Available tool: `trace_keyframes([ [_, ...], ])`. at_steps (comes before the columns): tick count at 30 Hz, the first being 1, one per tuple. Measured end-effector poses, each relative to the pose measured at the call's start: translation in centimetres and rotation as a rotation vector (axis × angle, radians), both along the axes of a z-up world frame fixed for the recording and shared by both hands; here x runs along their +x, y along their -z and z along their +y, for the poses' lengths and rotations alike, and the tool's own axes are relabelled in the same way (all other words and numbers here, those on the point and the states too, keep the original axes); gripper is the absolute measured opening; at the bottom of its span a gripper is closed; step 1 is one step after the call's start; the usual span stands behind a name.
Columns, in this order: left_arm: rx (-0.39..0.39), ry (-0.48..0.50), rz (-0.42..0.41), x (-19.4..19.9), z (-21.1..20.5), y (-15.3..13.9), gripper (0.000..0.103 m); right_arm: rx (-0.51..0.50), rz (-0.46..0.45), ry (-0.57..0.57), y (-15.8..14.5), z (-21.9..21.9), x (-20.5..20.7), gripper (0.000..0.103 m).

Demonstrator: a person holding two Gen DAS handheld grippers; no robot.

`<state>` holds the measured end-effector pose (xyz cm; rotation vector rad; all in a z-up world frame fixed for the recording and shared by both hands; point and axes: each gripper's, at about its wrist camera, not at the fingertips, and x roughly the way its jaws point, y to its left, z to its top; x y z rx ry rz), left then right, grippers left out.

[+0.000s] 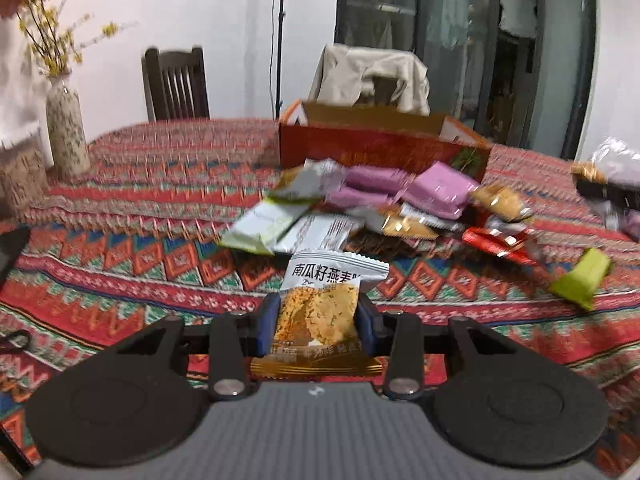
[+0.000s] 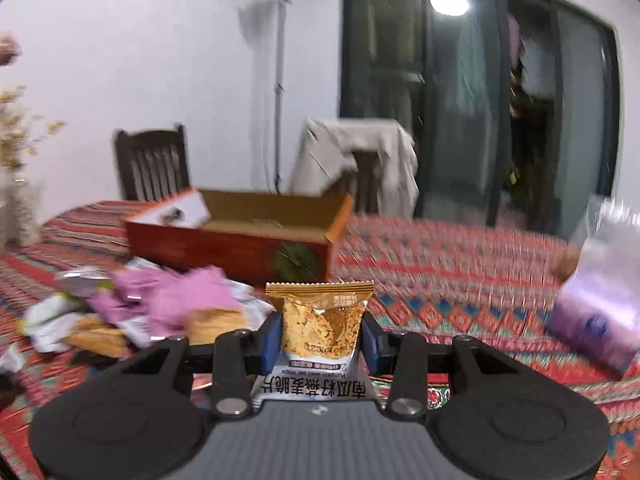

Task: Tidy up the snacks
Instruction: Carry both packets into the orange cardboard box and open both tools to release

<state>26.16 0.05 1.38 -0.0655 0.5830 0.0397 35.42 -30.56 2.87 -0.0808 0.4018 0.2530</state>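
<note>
Surface: patterned tablecloth [image 1: 152,264], blurred in both views.
Left gripper [image 1: 318,322]: pads clamped on an oat crisp packet [image 1: 320,312], short of the red box [image 1: 376,148].
Right gripper [image 2: 322,338]: clamped on a second crisp packet [image 2: 320,320], nearer than the box.
Hidden: packet ends behind the gripper bodies.
Snack pile [image 1: 360,204]: before the box, smeared.
Open room: bare cloth left of the box.

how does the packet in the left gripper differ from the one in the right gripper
The left packet is held with its white printed end pointing away from the gripper and its gold crimped edge nearest the camera; the right packet is the reverse, gold edge away, white end near. So the left packet's text reads upright, the right packet's upside down. Both look like the same crisp snack, each clamped between blue pads above the patterned tablecloth.
</note>
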Motion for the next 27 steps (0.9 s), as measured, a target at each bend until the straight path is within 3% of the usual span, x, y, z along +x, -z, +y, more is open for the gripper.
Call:
trace_keyframes([
  [4,-0.026,-0.008,-0.040,-1.6,0.6,-1.6,0.041,0.069,0.053,-0.116,-0.4,0.7,-5.5,0.040],
  [7,-0.026,-0.004,-0.058,-1.5,0.6,-2.3,0.041,0.104,0.096,-0.144,0.2,1.2,-7.4,0.040],
  [11,-0.020,0.012,-0.083,-0.5,0.7,-3.4,0.041,0.112,0.104,-0.133,0.4,1.2,-7.4,0.040],
  [15,0.013,0.064,-0.190,2.3,1.9,-8.0,0.041,0.189,0.058,-0.145,-0.9,0.2,-5.9,0.040],
  [19,-0.033,0.140,-0.238,8.4,3.9,-13.4,0.041,0.167,-0.028,-0.139,-5.5,-0.2,-1.5,0.040],
  [22,-0.008,0.161,-0.231,15.5,4.5,-15.6,0.041,0.171,-0.041,-0.155,-8.8,-0.2,4.5,0.040],
  [24,0.016,0.162,-0.170,21.9,4.3,-15.5,0.041,0.177,0.003,-0.154,-10.1,0.4,10.3,0.040],
  [27,0.050,0.147,-0.040,31.4,3.1,-13.2,0.041,0.245,0.121,-0.156,-10.0,1.3,19.5,0.041],
])
